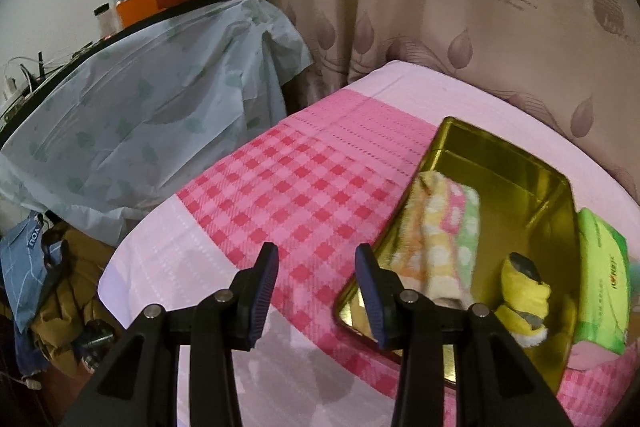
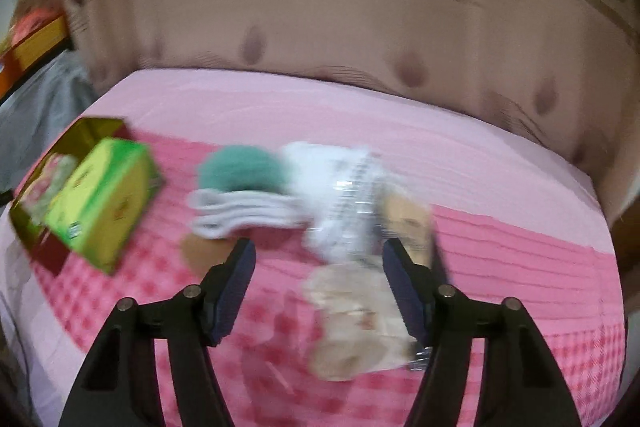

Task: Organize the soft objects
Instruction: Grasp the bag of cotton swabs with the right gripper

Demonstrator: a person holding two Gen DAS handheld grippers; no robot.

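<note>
My left view is sharp and evenly lit by soft indoor light, with faint grey shadows of my left claw (image 1: pixel 316 259) on the bed (image 1: pixel 312 179) beneath it. The gold tin (image 1: pixel 520 163) throws dull reflections off its inner walls. My right view is smeared by motion blur; the green pack (image 2: pixel 100 203) and white socks (image 2: pixel 240 215) lose their edges. Both pictures bow outward and darken at the corners.
</note>
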